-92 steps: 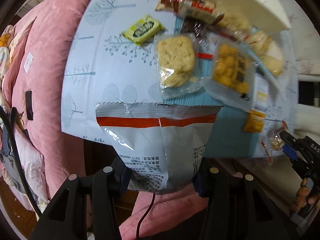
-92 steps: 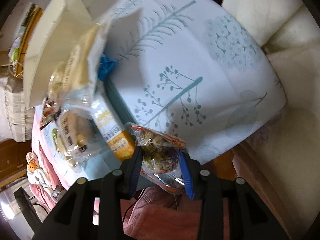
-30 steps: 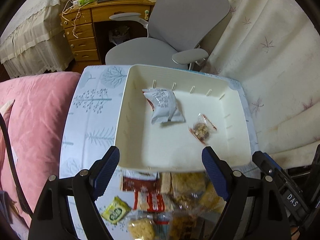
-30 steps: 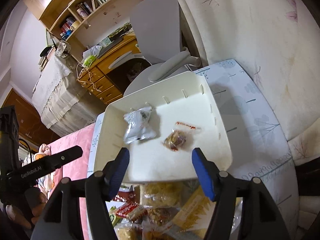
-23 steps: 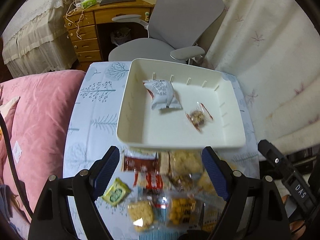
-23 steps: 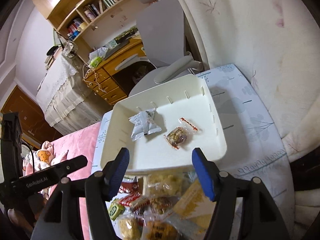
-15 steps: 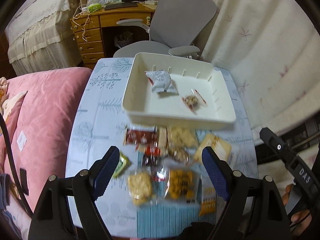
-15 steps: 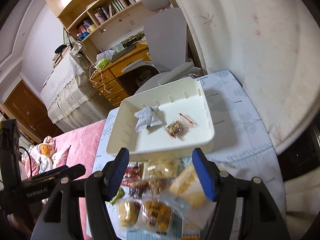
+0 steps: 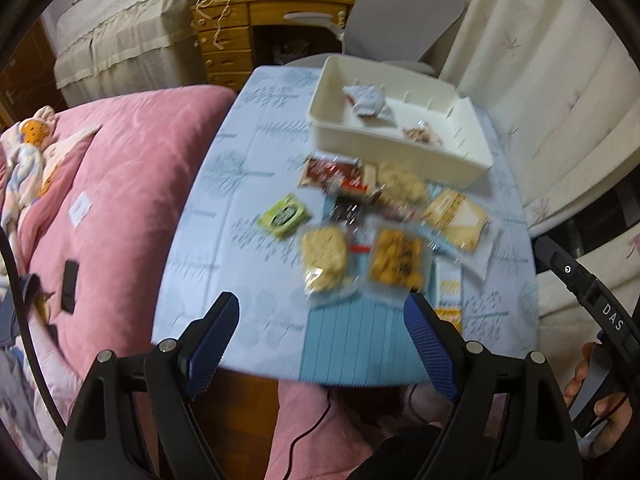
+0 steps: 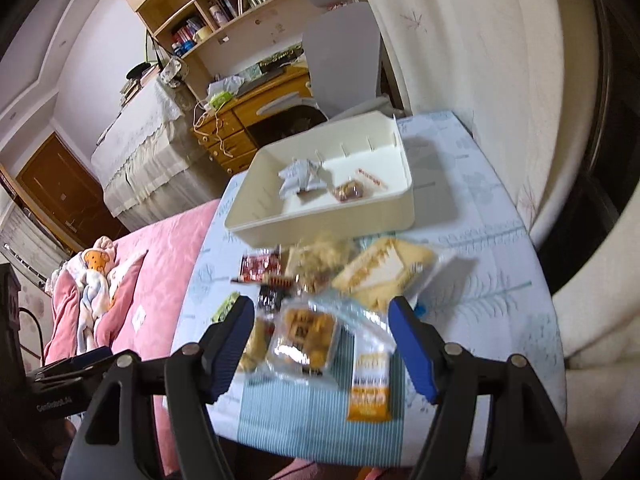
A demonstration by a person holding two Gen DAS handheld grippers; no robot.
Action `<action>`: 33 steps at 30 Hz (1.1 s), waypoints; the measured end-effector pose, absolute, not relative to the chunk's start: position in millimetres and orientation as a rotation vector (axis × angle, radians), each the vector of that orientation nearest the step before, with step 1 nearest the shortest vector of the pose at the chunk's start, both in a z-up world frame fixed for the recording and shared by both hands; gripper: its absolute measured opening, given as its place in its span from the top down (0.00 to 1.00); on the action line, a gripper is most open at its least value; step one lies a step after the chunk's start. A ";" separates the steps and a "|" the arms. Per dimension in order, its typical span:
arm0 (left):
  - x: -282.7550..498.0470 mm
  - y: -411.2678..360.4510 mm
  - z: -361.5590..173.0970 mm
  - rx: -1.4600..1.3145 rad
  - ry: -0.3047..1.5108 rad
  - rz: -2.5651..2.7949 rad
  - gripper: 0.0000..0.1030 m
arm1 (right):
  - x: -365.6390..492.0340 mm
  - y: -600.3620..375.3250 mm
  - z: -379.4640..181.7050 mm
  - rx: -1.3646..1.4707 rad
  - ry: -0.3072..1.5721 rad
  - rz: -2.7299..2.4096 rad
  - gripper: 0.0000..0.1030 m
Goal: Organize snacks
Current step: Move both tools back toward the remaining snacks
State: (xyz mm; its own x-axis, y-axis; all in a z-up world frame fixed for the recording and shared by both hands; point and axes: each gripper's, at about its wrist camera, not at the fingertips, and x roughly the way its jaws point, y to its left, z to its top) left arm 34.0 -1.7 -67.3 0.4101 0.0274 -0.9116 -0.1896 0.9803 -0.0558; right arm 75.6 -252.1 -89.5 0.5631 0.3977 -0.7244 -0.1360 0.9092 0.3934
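Currently both the left gripper (image 9: pixel 316 344) and right gripper (image 10: pixel 322 344) hang released above overlapping snack packets (image 9: pixel 380 220) just before the white bin (image 9: pixel 400 148) holding 2 snacks, so a grab may snag neighbours.

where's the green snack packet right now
The green packet lies flat on the table, on the left edge of the snack pile in the left wrist view, apart from the rest, nearest the pale cracker bag and short of the bin.

Bare stretch of pale blue tree-printed tablecloth (image 9: pixel 224 216) lay left of heaped plastic snack packets (image 9: pixel 380 216), cream rectangular plastic bin (image 9: pixel 400 152) walled the far side
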 end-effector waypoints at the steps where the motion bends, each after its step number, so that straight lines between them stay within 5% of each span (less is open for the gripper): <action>1: 31.5 -0.5 -68.9 -0.159 1.150 0.142 0.19 | 71.5 -251.7 -93.2 0.303 0.931 0.322 0.32; 33: 159.3 11.6 -212.8 0.026 1.464 -0.070 0.19 | 40.2 -191.2 -224.0 -0.095 1.147 0.137 0.26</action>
State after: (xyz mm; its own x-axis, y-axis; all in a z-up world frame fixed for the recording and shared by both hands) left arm 159.3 11.6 -212.8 0.1047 -0.0313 -0.9940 0.0634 0.9977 -0.0247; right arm 40.2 -191.2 -224.0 0.4045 0.0598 -0.9126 -0.1573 0.9875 -0.0050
